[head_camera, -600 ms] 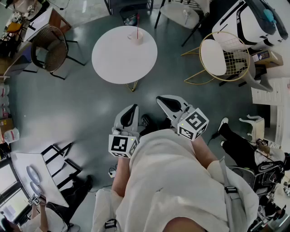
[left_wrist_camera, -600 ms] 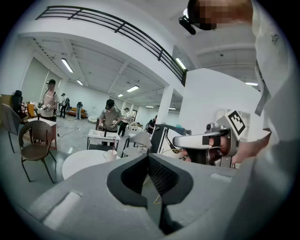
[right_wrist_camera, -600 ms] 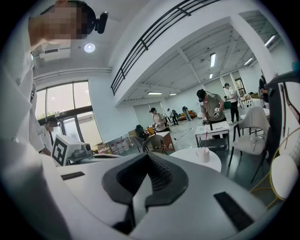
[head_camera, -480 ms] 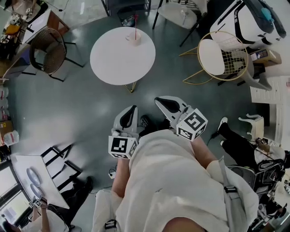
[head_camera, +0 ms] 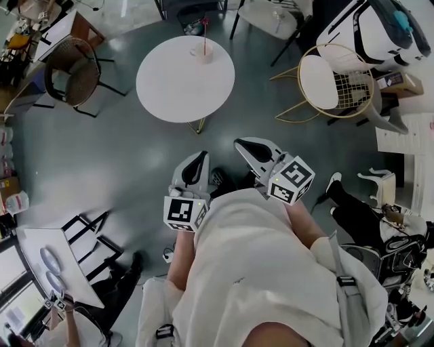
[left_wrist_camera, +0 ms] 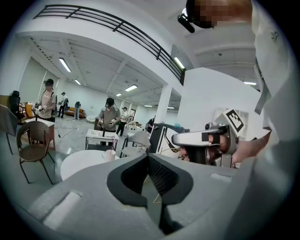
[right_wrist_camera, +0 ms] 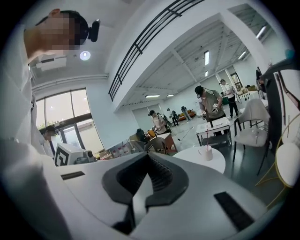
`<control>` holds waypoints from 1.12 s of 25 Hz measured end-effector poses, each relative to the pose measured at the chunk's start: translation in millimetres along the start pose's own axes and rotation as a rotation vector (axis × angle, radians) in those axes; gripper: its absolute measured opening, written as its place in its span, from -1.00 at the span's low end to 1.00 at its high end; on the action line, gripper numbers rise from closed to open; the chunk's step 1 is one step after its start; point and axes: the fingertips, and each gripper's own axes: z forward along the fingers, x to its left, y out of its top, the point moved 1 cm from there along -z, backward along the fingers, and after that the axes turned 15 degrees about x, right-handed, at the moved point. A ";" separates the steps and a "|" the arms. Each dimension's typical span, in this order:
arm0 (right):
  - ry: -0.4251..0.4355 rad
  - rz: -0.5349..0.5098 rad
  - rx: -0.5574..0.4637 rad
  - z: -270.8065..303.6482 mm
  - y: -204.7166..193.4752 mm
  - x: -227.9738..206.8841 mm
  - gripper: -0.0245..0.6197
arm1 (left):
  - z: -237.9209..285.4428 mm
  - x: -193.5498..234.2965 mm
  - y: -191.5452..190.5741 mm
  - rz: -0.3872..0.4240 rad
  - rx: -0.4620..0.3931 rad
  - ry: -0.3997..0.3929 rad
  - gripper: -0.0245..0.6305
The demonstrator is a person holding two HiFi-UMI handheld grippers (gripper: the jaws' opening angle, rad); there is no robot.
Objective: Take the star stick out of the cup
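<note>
A pale cup point(head_camera: 203, 53) stands on the far side of a round white table point(head_camera: 178, 85), with a thin red star stick point(head_camera: 205, 30) upright in it. Both grippers are held in front of the person's body, well short of the table. My left gripper point(head_camera: 199, 157) is shut and empty. So is my right gripper point(head_camera: 241, 145), a little ahead of it. The left gripper view shows the cup point(left_wrist_camera: 108, 154) small on the table point(left_wrist_camera: 82, 163), beyond the shut jaws. In the right gripper view the cup point(right_wrist_camera: 205, 153) and stick point(right_wrist_camera: 206, 140) stand far off.
A brown wicker chair point(head_camera: 73, 73) stands left of the table and a gold wire chair point(head_camera: 331, 85) to its right. Another white chair point(head_camera: 268, 17) is behind. A seated person's legs point(head_camera: 352, 213) are at the right. Several people stand in the hall beyond.
Both grippers have edged slightly forward toward the table. Their jaws stay shut and the cup and stick have not moved.
</note>
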 end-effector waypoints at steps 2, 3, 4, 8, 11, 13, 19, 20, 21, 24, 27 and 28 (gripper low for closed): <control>-0.005 0.011 -0.015 -0.7 1.7 -2.8 -0.91 | 0.6 1.1 0.6 -0.001 -0.001 -0.001 -0.89; -0.014 0.014 -0.018 -1.2 1.7 -4.8 -0.91 | 1.0 1.1 0.6 -0.002 -0.001 -0.003 -0.90; -0.023 0.014 -0.020 -1.9 1.7 -6.9 -0.91 | 1.5 0.8 0.7 -0.002 0.000 -0.005 -0.89; -0.073 0.029 -0.025 -6.1 1.9 -13.9 -0.91 | 1.9 0.3 0.5 0.007 0.010 -0.023 -0.89; -0.082 0.059 -0.038 -12.6 -3.3 -18.6 -0.90 | 4.6 -0.2 -2.4 0.017 0.022 -0.034 -0.89; -0.101 0.067 -0.029 -18.6 -8.0 -24.3 -0.90 | 9.2 -1.0 -3.9 0.019 0.035 -0.037 -0.90; -0.119 0.073 -0.024 -25.4 -7.6 -43.0 -0.90 | 23.1 -1.5 2.3 0.022 0.046 -0.025 -0.89; -0.116 0.073 -0.026 -25.9 -6.5 -47.2 -0.90 | 26.4 -2.2 3.3 0.022 0.047 -0.019 -0.89; -0.113 0.076 -0.026 -26.6 -5.2 -51.9 -0.90 | 30.1 -2.8 4.5 0.020 0.048 -0.011 -0.89; -0.089 0.081 -0.025 -27.7 2.4 -67.4 -0.90 | 42.0 -5.5 11.5 0.003 0.047 0.021 -0.90; -0.075 0.067 -0.017 -26.5 14.2 -84.6 -0.90 | 53.2 -11.9 24.0 -0.026 0.031 0.036 -0.89; -0.071 0.061 -0.010 -25.7 17.9 -90.0 -0.90 | 57.1 -14.1 27.2 -0.037 0.027 0.036 -0.90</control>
